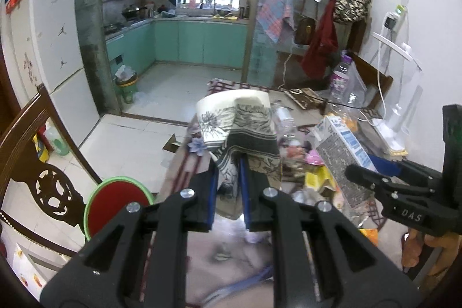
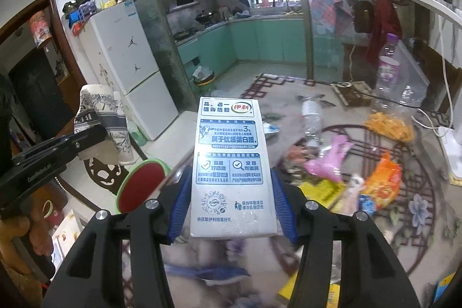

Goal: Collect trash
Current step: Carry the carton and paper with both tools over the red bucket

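Two claws are up over a cluttered bench [image 2: 291,94] covered with a patterned cloth, and each has a piece of trash in it.

Largest in the room, at the left of both views, is a white fridge [image 1: 55,48], with a green-cabinet kitchen and a bright window behind it. A dark carved chair [image 1: 37,163] stands at the lower left of the left wrist view, beside a round red paddle with a green rim [image 1: 115,204].

On the bench, a clear plastic bottle with a purple label [image 2: 388,68] stands upright at the upper right of the right wrist view. Below it lie an orange snack bag [image 2: 381,186], a pink wrapper [image 2: 332,158] and a yellow wrapper [image 2: 320,189], close together.

A milk carton [image 2: 231,163] fills the middle of the right wrist view. Its long axis runs straight away from the camera along the fingers, the top end pointing toward the kitchen. The right claw [image 2: 231,210] is clamped on its near end, blue pads pressed against both narrow sides.

A crumpled paper cup [image 1: 234,129] with a grey floral print sits at the centre of the left wrist view, its open mouth tipped up and away. The left claw [image 1: 228,178] is nearly closed, pinching the crushed base of the cup.
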`<state>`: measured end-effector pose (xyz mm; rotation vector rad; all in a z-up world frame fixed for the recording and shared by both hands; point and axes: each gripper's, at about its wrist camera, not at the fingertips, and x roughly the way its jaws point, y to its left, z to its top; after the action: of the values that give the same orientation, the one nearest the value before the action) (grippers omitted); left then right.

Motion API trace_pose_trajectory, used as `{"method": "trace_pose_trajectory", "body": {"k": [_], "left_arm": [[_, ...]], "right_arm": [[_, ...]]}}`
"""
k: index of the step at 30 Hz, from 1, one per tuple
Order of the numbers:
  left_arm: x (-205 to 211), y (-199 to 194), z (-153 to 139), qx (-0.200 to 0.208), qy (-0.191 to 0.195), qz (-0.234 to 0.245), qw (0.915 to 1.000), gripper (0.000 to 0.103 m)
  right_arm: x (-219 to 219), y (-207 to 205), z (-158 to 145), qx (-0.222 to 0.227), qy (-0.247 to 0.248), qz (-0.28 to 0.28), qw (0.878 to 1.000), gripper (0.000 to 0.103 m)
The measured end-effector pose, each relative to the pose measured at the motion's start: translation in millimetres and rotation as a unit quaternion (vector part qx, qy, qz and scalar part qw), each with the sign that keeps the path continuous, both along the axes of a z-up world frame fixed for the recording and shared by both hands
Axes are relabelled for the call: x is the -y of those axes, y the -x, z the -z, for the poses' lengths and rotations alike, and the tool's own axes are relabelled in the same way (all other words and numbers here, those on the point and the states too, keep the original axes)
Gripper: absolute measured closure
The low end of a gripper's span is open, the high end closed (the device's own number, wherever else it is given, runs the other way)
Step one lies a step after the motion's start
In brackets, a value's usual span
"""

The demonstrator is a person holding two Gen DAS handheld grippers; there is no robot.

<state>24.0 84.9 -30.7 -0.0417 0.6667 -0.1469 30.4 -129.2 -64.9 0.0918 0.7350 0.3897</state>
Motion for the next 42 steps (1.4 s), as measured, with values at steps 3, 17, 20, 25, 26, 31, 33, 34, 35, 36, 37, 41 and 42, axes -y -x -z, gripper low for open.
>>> {"method": "trace_pose_trajectory", "body": {"k": [3, 17, 20, 25, 26, 31, 33, 34, 35, 36, 37, 41, 42], "left_arm": [[-28, -9, 8, -0.011, 0.006, -0.004, 0.9999, 0.089], [-137, -45, 45, -0.058, 0.011, -0.024, 0.9980, 0.089], [-154, -53, 54, -0.070, 0.011, -0.030, 0.9971, 0.089], [-181, -65, 73, -0.094, 0.015, -0.041, 0.9946, 0.089], [-185, -68, 76, -0.099, 0.016, -0.044, 0.9940, 0.089], [-208, -80, 95, -0.120, 0.018, -0.060, 0.9908, 0.089], [-217, -84, 104, -0.130, 0.017, -0.066, 0.9892, 0.089], [-221, -86, 111, -0.137, 0.015, -0.070, 0.9881, 0.089], [-224, -88, 115, -0.142, 0.014, -0.072, 0.9871, 0.089], [-227, -90, 120, -0.148, 0.014, -0.075, 0.9860, 0.089], [-230, -92, 124, -0.153, 0.015, -0.078, 0.9850, 0.089], [-240, -99, 136, -0.163, 0.011, -0.089, 0.9825, 0.089], [-242, -101, 139, -0.166, 0.011, -0.092, 0.9817, 0.089]], "right_arm": [[-29, -6, 2, -0.003, 0.013, 0.000, 1.000, 0.052], [-150, -45, 30, -0.048, 0.011, -0.022, 0.999, 0.052], [-170, -54, 35, -0.054, 0.015, -0.032, 0.998, 0.052], [-202, -70, 47, -0.072, 0.018, -0.048, 0.996, 0.052], [-205, -73, 50, -0.075, 0.019, -0.050, 0.996, 0.052], [-231, -90, 75, -0.105, 0.033, -0.062, 0.992, 0.052], [-242, -95, 86, -0.120, 0.035, -0.069, 0.990, 0.052], [-248, -100, 94, -0.130, 0.036, -0.073, 0.988, 0.052], [-253, -104, 100, -0.137, 0.037, -0.075, 0.987, 0.052], [-258, -108, 108, -0.147, 0.038, -0.078, 0.985, 0.052], [-262, -111, 114, -0.156, 0.038, -0.081, 0.984, 0.052], [-279, -122, 132, -0.178, 0.041, -0.097, 0.978, 0.052], [-283, -123, 136, -0.183, 0.041, -0.101, 0.977, 0.052]]}}
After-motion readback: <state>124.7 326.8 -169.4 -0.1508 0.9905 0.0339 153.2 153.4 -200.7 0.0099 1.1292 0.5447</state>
